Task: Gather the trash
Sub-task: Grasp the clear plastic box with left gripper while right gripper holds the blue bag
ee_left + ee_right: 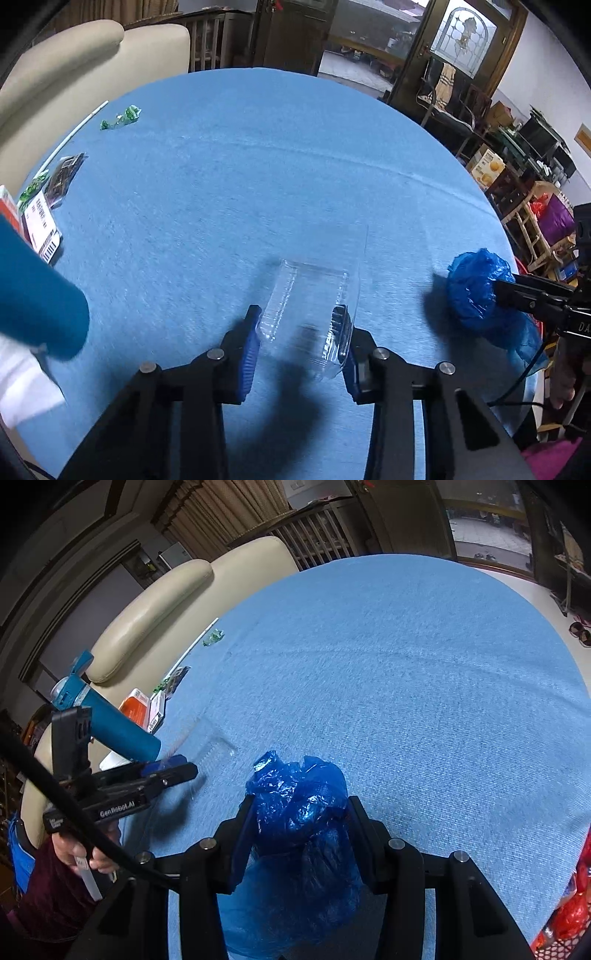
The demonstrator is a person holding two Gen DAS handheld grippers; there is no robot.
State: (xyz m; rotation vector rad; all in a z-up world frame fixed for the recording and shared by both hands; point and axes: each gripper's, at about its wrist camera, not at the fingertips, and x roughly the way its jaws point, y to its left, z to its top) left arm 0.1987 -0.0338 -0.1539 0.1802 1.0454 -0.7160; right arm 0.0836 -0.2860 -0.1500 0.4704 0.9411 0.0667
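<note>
My left tool (301, 332) has the clear plastic tray (308, 312) between its pads; the pads look to be touching the tray's two long sides, so I read it as clamped on the tray, though the blur leaves some doubt. The tray's long axis runs straight away from the tool, its far end pointing toward the middle of the bench (258, 166). My right tool (301, 814) is clenched on the bunched blue bag (295, 805), which sits just to the right of the tray. I judge the next move is to carry the tray rightward to that bag. Farther left, near the bench's edge, lie a green wrapper (122, 118), a straw (79, 127) and a dark packet (66, 177).
</note>
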